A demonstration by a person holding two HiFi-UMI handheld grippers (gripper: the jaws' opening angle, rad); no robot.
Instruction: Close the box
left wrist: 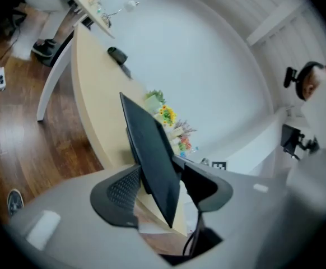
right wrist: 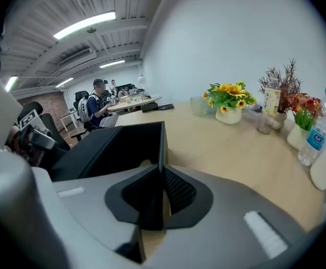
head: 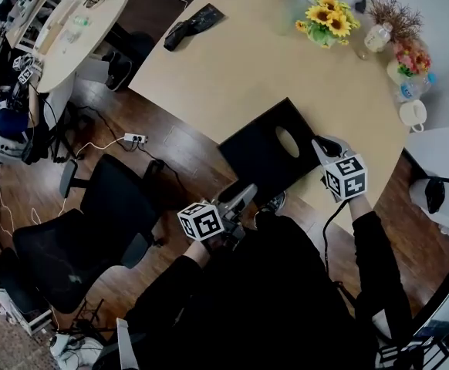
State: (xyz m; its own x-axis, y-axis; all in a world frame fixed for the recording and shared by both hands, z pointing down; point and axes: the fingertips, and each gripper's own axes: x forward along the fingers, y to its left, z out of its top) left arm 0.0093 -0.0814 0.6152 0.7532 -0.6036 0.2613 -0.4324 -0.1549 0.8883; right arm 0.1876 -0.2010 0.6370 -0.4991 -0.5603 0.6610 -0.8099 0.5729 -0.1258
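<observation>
The box (head: 265, 151) sits at the table's (head: 240, 60) near edge, black, with an oval hole (head: 287, 141) in its upper face. One corner hangs over the table's edge towards us.

Our right gripper (head: 322, 147) is at the box corner on the table's right side. In the right gripper view its jaws (right wrist: 160, 194) stand together, pinched on a thin upright wall of the box (right wrist: 124, 144), which runs straight out from between the pads towards the table's far side.

Our left gripper (head: 244, 196) is at the overhanging corner, off the table. In the left gripper view its jaws (left wrist: 163, 192) stand wide apart, and a dark panel of the box (left wrist: 152, 156) stands on edge between them. The panel lies close along the left pad, with a clear gap to the right one, so nothing is gripped.

From above, the box lies cornerwise to the table's edge, one corner pointing to the table's middle. It looks nearly square, so we cannot tell its long axis. The panel between the left jaws leans and runs away along the table.
</observation>
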